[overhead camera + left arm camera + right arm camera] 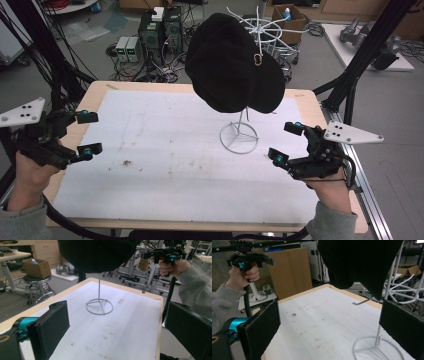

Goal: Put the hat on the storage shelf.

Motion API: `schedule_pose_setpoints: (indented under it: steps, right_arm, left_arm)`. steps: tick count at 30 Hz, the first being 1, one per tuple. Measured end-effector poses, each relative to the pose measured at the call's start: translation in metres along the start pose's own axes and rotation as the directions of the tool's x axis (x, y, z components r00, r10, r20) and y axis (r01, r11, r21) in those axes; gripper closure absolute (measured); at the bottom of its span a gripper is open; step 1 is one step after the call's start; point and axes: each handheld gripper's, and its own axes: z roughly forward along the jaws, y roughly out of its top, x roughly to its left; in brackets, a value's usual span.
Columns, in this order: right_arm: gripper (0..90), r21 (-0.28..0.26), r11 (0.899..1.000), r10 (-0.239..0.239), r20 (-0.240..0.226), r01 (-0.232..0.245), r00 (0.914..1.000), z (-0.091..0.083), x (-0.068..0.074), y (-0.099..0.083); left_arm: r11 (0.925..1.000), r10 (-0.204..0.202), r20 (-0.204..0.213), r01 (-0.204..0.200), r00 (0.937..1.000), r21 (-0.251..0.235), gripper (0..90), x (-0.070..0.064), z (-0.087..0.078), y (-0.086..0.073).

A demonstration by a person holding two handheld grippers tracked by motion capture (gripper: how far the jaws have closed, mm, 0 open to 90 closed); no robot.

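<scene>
**Black hat on its stand, both claws open at the side edges**

A black hat point(232, 62) hangs on top of a white wire stand point(239, 136), well above the surface point(165, 150). The stand's round base sits on the white mat, right of the middle and nearer the far edge. A small gold ring-shaped ornament point(258, 60) shows on the hat's right side.

The left claw point(89, 133) is held at the left edge of the surface, its jaws spread wide with nothing between them. In the left gripper view the two black pads stand far apart, and the stand point(99, 305) and the hat's underside point(96, 253) lie ahead between them.

The right claw point(287, 142) is held near the right edge, just right of the stand's base, jaws also wide apart and empty. In the right gripper view the stand's upright point(387, 295) rises close by the right pad, with the hat point(362, 261) hanging overhead.

Neither claw touches the hat or the stand. The mat bears a few brown specks near its left half.
</scene>
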Motion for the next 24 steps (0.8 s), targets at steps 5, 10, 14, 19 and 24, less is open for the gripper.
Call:
schedule_pose_setpoints:
  steps: [5, 10, 14, 19, 24]
  right_arm:
    - [2.5, 0.001, 1.000, 0.004, 0.017, -0.004, 0.9998, 0.000, -0.003, 0.000]
    - [2.5, -0.002, 1.000, 0.006, 0.027, -0.006, 0.9996, -0.001, -0.006, 0.000]
    - [2.5, 0.013, 1.000, 0.004, 0.054, -0.005, 0.9986, -0.001, -0.007, -0.002]
    - [2.5, 0.018, 1.000, 0.000, 0.081, -0.002, 0.9967, 0.005, -0.008, -0.004]
    - [2.5, 0.047, 0.999, -0.003, 0.138, -0.004, 0.9904, 0.014, -0.009, -0.009]
  left_arm:
    - [0.9999, -0.015, -0.019, 0.015, 0.9997, -0.009, 5.8, 0.003, -0.009, -0.016]
    - [0.9992, -0.038, -0.024, 0.038, 0.9990, -0.015, 5.8, 0.010, -0.016, -0.026]
    - [0.9988, -0.045, -0.038, 0.044, 0.9983, -0.019, 5.8, 0.014, -0.019, -0.033]
    - [0.9966, -0.079, -0.062, 0.080, 0.9950, 0.020, 5.8, 0.020, -0.018, -0.040]
    - [0.9976, -0.067, -0.093, 0.068, 0.9935, 0.013, 5.8, 0.018, -0.024, -0.048]
